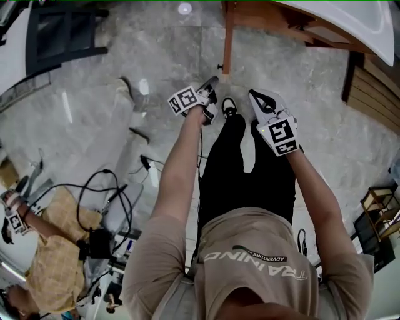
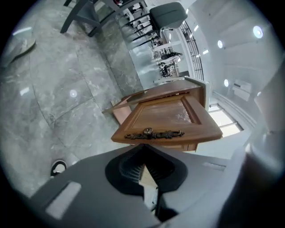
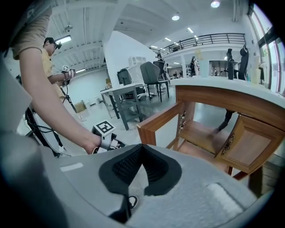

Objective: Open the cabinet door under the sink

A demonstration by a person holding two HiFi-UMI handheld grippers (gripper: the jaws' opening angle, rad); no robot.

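Observation:
The wooden cabinet (image 3: pixel 200 133) under the white sink (image 1: pixel 356 19) has its doors swung out. One door (image 2: pixel 167 118) fills the left gripper view, its ornate metal handle (image 2: pixel 153 132) just past my left gripper (image 2: pixel 142 146), whose jaws are shut with nothing between them. In the head view the left gripper (image 1: pixel 214 81) sits at the near end of that door's edge (image 1: pixel 228 37). My right gripper (image 1: pixel 254 95) is beside it, further from the door. Its jaws (image 3: pixel 141 146) are shut and empty. A second door (image 3: pixel 249 147) stands open at the right.
A person in a yellow shirt (image 1: pixel 50 250) stands at the lower left among cables (image 1: pixel 100 187). A dark desk and chair (image 1: pixel 62 31) are at the far left, a small rack (image 1: pixel 381 206) at the right. My shoe (image 1: pixel 229 107) rests on the marble floor.

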